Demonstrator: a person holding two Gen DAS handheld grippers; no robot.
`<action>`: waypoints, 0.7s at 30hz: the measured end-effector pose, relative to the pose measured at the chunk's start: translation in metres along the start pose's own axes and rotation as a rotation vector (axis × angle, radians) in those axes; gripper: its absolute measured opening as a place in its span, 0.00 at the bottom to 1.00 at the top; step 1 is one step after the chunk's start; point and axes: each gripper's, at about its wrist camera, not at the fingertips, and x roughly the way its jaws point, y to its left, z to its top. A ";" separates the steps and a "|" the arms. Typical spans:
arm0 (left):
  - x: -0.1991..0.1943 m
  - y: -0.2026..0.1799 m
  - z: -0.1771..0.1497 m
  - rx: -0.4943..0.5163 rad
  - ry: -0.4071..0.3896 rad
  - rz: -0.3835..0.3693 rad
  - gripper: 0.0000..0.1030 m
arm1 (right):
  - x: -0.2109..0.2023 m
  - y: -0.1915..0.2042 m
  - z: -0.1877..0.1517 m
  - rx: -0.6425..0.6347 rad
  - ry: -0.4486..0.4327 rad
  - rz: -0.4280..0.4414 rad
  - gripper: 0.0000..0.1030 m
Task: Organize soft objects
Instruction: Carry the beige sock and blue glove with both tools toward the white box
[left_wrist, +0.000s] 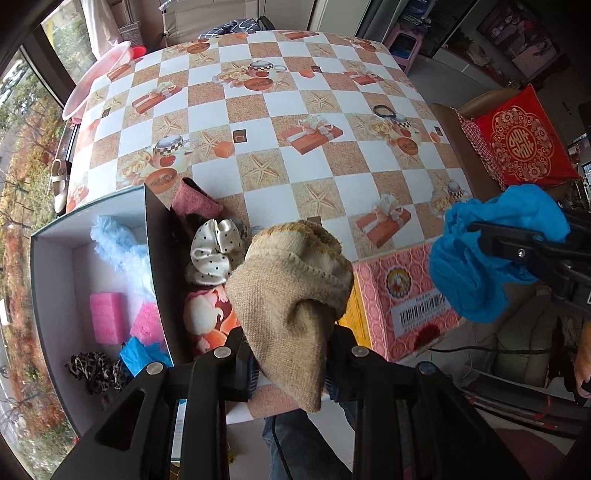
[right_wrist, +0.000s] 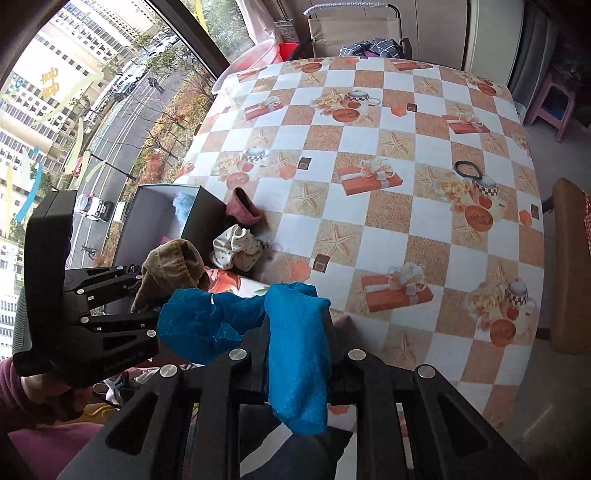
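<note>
My left gripper (left_wrist: 291, 354) is shut on a tan knitted sock (left_wrist: 295, 291), held above the table's near edge; it also shows in the right wrist view (right_wrist: 170, 269). My right gripper (right_wrist: 297, 347) is shut on a blue sock (right_wrist: 295, 350), seen at the right of the left wrist view (left_wrist: 487, 251). A dark open box (left_wrist: 55, 280) at the left holds pink sponges (left_wrist: 107, 317), a light blue fluffy item (left_wrist: 118, 243), a leopard scrunchie (left_wrist: 94, 369) and a blue cloth (left_wrist: 140, 354). A white polka-dot scrunchie (left_wrist: 214, 247) and a pink sock (left_wrist: 195, 203) lie beside the box.
A checkered tablecloth (left_wrist: 332, 110) covers the table. A black hair tie (left_wrist: 384, 110) lies at the far right. A pink patterned carton (left_wrist: 402, 295) sits at the near edge. A chair with a red cushion (left_wrist: 517, 144) stands right of the table. A pink basin (left_wrist: 96, 77) is at the far left.
</note>
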 end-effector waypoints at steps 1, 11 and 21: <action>-0.002 0.001 -0.006 0.004 -0.001 0.000 0.29 | 0.000 0.005 -0.004 0.000 0.002 0.001 0.20; -0.028 0.039 -0.046 -0.095 -0.047 -0.005 0.29 | 0.007 0.079 -0.009 -0.085 0.017 0.040 0.20; -0.054 0.101 -0.081 -0.266 -0.124 0.033 0.29 | 0.031 0.162 0.007 -0.244 0.059 0.093 0.20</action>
